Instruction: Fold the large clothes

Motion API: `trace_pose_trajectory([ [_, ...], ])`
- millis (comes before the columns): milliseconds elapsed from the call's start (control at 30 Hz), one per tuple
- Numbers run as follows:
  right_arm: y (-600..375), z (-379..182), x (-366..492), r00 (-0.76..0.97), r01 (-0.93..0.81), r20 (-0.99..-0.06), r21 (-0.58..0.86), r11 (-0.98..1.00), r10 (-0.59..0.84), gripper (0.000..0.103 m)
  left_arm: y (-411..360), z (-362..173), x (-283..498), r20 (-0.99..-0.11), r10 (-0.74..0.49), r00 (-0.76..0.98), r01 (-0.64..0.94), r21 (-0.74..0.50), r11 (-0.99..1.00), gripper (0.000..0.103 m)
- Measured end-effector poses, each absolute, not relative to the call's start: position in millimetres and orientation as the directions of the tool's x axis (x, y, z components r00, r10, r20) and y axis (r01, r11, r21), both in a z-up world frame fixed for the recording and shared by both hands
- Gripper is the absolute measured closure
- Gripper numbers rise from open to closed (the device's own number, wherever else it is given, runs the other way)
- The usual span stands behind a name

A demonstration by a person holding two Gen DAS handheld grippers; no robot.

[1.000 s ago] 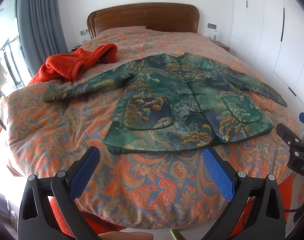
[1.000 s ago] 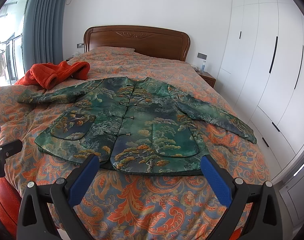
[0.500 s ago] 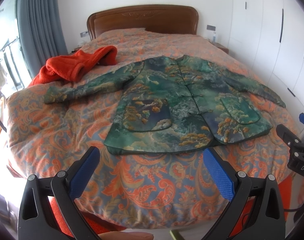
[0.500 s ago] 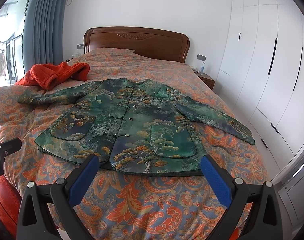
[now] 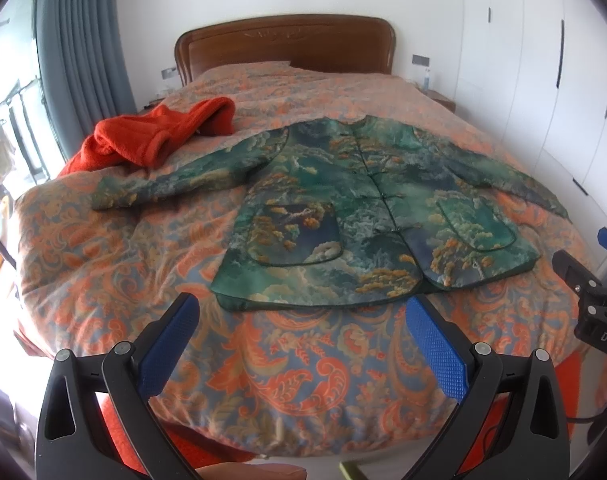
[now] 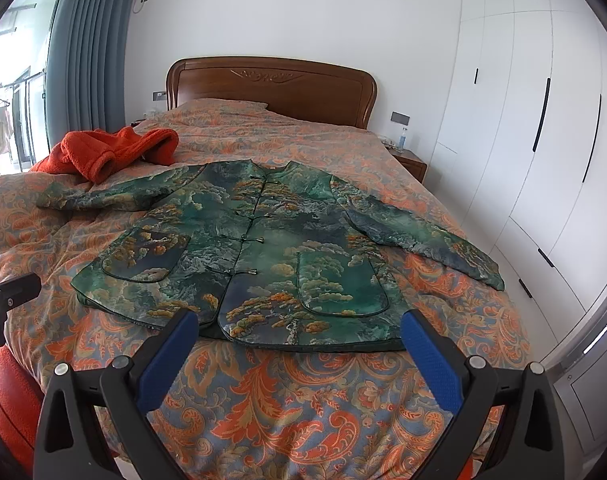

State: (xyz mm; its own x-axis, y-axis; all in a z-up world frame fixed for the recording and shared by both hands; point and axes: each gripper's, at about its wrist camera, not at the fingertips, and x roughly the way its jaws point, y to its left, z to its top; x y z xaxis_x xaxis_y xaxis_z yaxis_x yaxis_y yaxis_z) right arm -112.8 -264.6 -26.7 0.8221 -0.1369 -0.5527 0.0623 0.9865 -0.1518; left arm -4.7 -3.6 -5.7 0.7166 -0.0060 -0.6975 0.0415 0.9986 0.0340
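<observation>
The bed [image 6: 287,408] bears the green brocade jacket [image 6: 263,252] spread flat, front up, sleeves out, presumably laid ready for folding, the orange fleece garment [image 6: 103,152] aside, while left gripper [image 5: 303,344] and right gripper [image 6: 299,350] hover wide-jawed, empty, short of its hem.

Both claws are held level, side by side: the left claw [image 5: 301,334] and right claw [image 6: 299,350] are spread wide, empty.
</observation>
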Motion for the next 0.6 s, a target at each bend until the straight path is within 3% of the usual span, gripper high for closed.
trace_pose_trajectory([
  [600, -267.2, -25.2, -125.2, 0.821, 0.068, -0.552, -0.162, 0.984, -0.148, 0.0, 3.4, 3.5, -15.1, -0.685, -0.011, 0.729, 0.036, 0.022, 0.999, 0.0],
])
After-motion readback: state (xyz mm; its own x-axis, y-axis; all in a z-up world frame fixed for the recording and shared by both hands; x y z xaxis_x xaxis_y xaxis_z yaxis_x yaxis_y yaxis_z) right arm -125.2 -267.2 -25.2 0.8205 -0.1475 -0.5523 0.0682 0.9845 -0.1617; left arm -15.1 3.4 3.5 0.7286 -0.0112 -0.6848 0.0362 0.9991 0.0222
